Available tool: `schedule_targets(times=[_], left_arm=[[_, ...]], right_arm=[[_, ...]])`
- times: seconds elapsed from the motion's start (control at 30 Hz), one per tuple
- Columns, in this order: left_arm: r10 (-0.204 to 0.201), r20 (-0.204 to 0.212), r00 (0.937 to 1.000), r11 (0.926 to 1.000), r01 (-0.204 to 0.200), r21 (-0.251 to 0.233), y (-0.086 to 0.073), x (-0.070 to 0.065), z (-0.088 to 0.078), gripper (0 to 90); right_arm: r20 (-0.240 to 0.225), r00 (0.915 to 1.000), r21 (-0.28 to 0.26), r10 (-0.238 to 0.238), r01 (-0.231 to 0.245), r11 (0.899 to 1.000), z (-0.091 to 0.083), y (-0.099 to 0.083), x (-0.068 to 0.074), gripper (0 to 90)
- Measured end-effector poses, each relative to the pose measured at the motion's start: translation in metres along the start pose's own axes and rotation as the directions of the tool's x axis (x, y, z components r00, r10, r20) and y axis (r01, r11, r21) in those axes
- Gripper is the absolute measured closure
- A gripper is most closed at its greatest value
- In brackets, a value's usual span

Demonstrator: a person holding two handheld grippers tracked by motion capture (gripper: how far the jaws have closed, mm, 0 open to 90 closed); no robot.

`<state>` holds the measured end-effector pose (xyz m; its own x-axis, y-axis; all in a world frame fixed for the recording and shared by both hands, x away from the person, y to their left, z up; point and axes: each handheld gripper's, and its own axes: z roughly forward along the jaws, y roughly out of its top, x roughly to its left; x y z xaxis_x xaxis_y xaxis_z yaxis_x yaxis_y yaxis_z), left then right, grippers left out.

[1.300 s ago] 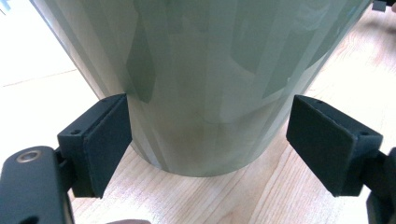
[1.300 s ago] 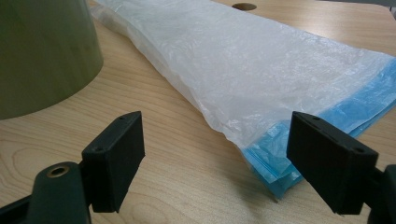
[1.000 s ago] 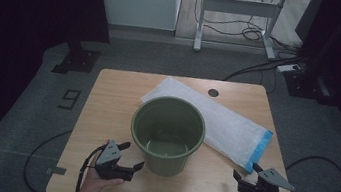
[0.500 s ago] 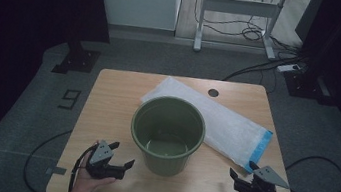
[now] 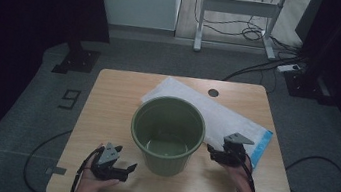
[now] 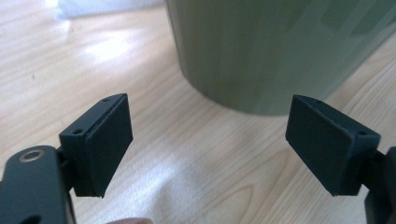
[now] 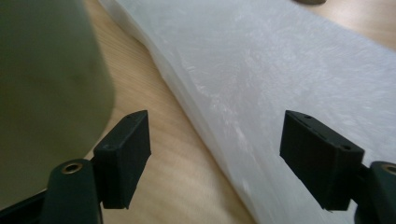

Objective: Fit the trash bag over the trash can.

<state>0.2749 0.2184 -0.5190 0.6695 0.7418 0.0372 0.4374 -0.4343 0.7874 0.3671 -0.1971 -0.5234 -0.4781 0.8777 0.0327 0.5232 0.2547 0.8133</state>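
On the pale wooden surface (image 5: 108,92), as the high view shows it, a round dark-green plastic bucket (image 5: 167,135) stands upright near the middle, its mouth open and nothing lying in it. Behind it and to its right lies a flat white plastic bag with a blue end (image 5: 228,122), partly tucked behind the bucket, probably laid out so it can be picked up and fitted into it. The left hand-held gripper (image 5: 120,170) rests low near the front edge, just left of the bucket's base, seemingly waiting. The right hand-held gripper (image 5: 215,154) sits to the right of the bucket, at the near edge of the bag, which suggests the bag is what it is going for.

Along the left gripper view, the left hand-held gripper (image 6: 208,144) has its jaws spread wide with only bare wood between them. The bucket's wall (image 6: 280,46) rises just ahead, close but untouched, so this tool is placed to steady or take the bucket when needed.

Along the right gripper view, the right hand-held gripper (image 7: 215,158) is also open wide; its jaws have just been closing a little, yet nothing is pinched. The bag's crinkled white edge (image 7: 280,93) runs between the pads and lies flat on the wood, while the bucket (image 7: 46,93) looms beside the left pad. The angle looks chosen to catch the bag's near edge.
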Motion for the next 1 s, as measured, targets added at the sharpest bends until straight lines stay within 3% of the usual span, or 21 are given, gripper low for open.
schedule_targets(times=[0.13,0.2,0.27,0.43,0.63,0.7,0.73,0.8,1.0], left_arm=[[0.016,-0.009,0.9998,0.9990,-0.016,0.041,-0.004,0.000,0.005,14.5],[0.010,-0.012,0.9999,0.9990,-0.009,0.044,-0.005,0.004,0.005,14.5],[-0.008,-0.007,0.9999,0.9995,0.008,0.032,-0.006,0.008,0.003,14.6],[-0.040,-0.004,0.9992,0.9992,0.040,0.008,-0.009,0.017,-0.001,14.7],[-0.058,-0.013,0.9982,0.9983,0.058,-0.003,-0.009,0.021,-0.006,14.9],[-0.067,-0.022,0.9975,0.9978,0.067,-0.004,-0.009,0.022,-0.007,15.0],[-0.070,-0.025,0.9973,0.9976,0.070,-0.003,-0.009,0.022,-0.008,15.2],[-0.073,-0.027,0.9970,0.9973,0.073,-0.004,-0.009,0.022,-0.009,15.3],[-0.090,-0.028,0.9956,0.9960,0.090,-0.005,-0.009,0.022,-0.010,15.3]], right_arm=[[-0.001,1.0000,0.039,0.008,-0.008,0.999,0.019,0.002,-0.002,38.7],[0.007,0.9999,0.061,-0.010,0.009,0.998,0.024,0.002,-0.001,44.0],[-0.016,0.9998,0.090,-0.015,0.016,0.996,0.027,0.002,-0.001,44.5],[0.042,0.9983,0.148,-0.042,0.035,0.988,0.031,-0.002,0.004,50.0],[0.083,0.9960,0.126,0.033,-0.043,0.991,0.023,-0.011,-0.005,82.9],[0.104,0.9931,0.121,0.055,-0.067,0.990,0.015,-0.017,-0.009,87.8],[0.111,0.9884,0.115,0.103,-0.116,0.987,0.004,-0.025,-0.014,88.6],[0.114,0.9853,0.108,0.127,-0.140,0.984,-0.009,-0.035,-0.016,88.8],[0.159,0.9798,0.101,0.121,-0.138,0.985,-0.068,-0.076,-0.025,88.7]])
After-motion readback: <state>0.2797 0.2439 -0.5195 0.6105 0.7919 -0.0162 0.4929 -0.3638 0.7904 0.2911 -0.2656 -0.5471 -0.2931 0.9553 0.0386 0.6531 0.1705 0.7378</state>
